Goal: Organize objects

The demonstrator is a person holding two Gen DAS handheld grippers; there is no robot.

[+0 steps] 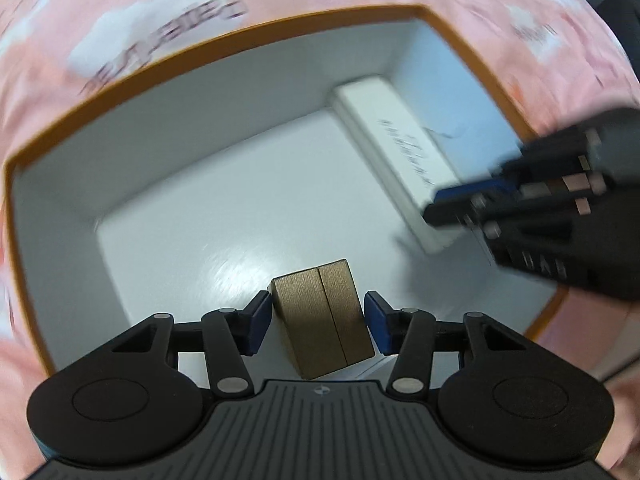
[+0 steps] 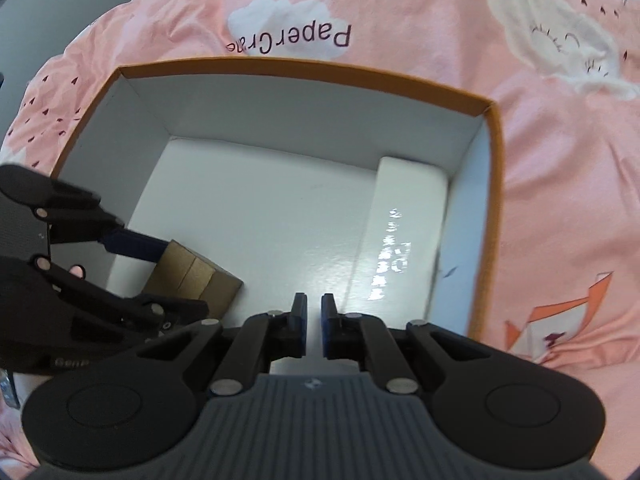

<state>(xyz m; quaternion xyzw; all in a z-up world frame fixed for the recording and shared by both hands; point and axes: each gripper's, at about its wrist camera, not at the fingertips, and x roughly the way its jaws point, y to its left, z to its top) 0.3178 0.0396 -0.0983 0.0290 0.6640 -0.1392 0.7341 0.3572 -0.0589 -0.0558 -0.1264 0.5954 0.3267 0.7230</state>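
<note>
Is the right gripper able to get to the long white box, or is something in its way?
Probably yes. The white box lies uncovered along one wall of the big open box, just ahead of the right gripper. The left gripper is busy at the gold box, far aside. Its jaws would need opening first.

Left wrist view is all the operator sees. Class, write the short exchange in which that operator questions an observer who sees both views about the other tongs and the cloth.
Operator: The other tongs are a blur at my right edge. Are they carrying anything?
Observer: No. The right tongs are closed to a narrow slit with nothing between them.
Operator: The lettering on the cloth is smeared for me. What does it say?
Observer: It reads "PaperCrane", printed across a white cloud on the pink cloth.
</note>
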